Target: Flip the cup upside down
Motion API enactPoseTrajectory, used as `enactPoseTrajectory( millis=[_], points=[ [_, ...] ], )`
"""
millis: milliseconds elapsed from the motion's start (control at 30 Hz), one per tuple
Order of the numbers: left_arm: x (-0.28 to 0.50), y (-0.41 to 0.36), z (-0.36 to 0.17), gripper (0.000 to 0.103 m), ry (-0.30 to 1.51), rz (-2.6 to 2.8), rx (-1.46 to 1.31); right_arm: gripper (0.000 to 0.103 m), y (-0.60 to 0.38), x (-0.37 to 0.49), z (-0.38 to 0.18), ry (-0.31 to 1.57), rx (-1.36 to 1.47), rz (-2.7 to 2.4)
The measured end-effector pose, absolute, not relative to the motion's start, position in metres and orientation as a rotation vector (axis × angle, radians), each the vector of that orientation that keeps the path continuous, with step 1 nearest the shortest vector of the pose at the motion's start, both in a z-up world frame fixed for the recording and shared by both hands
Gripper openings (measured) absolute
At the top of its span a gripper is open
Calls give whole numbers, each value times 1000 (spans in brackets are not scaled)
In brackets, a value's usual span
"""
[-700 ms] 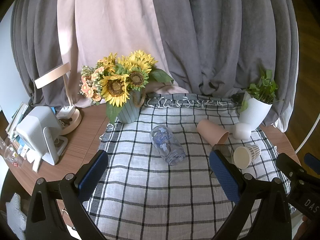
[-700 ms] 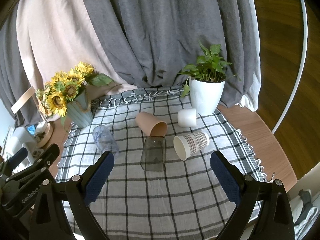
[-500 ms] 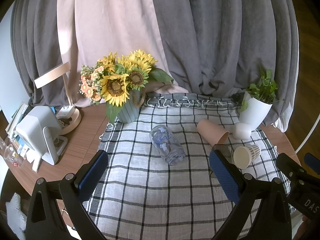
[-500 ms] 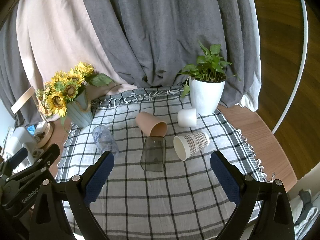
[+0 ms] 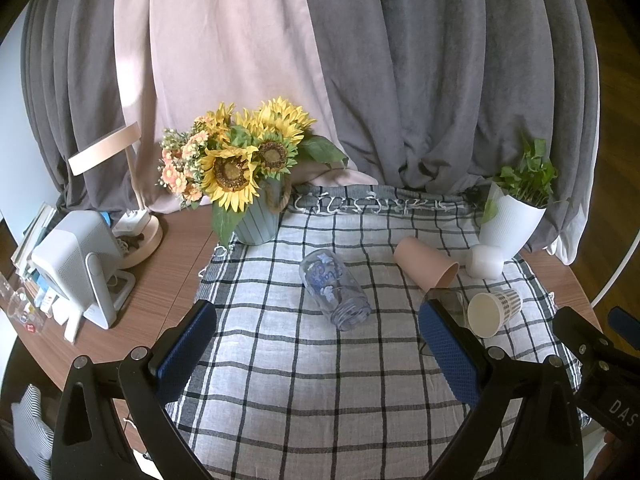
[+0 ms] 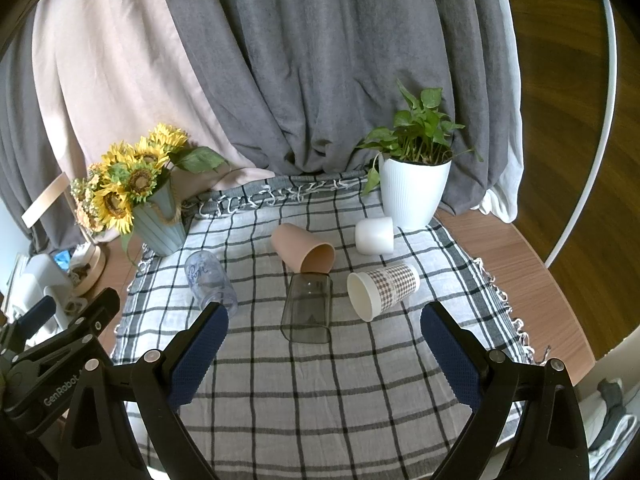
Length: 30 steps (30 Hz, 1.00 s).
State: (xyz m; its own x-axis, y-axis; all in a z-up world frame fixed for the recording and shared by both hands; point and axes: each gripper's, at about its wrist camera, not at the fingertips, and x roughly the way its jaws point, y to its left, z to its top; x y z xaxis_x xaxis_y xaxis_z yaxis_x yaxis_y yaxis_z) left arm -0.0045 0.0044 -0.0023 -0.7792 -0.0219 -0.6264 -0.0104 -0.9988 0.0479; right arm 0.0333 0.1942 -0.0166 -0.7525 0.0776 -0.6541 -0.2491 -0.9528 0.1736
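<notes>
Comparing with the frames just before: nothing has shifted, so the flip hasn't started. Left gripper (image 5: pixel 316 350) and right gripper (image 6: pixel 322 350) both hover wide open, empty, near edge of the checked tablecloth (image 6: pixel 320 400). Closest to right gripper: smoky clear glass tumbler (image 6: pixel 307 307), on its side mid-cloth. Printed clear glass jar (image 5: pixel 335 289) lies left, checked paper cup (image 6: pixel 382 290) right; target unclear.

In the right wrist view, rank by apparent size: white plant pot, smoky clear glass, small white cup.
1. white plant pot
2. smoky clear glass, though it is nearer the camera
3. small white cup
</notes>
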Motion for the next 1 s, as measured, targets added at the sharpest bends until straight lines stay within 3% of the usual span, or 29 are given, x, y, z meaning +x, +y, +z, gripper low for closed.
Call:
enactPoseTrajectory(
  millis=[667,1000],
  points=[
    [-14,7,-13,103,-73,-2930,1083,98,193,29,-20,365,-1026,2760],
    [-60,14,-24,103,39,-2788,1200,98,210,-31,-36,382,-1221,2802]
  ],
)
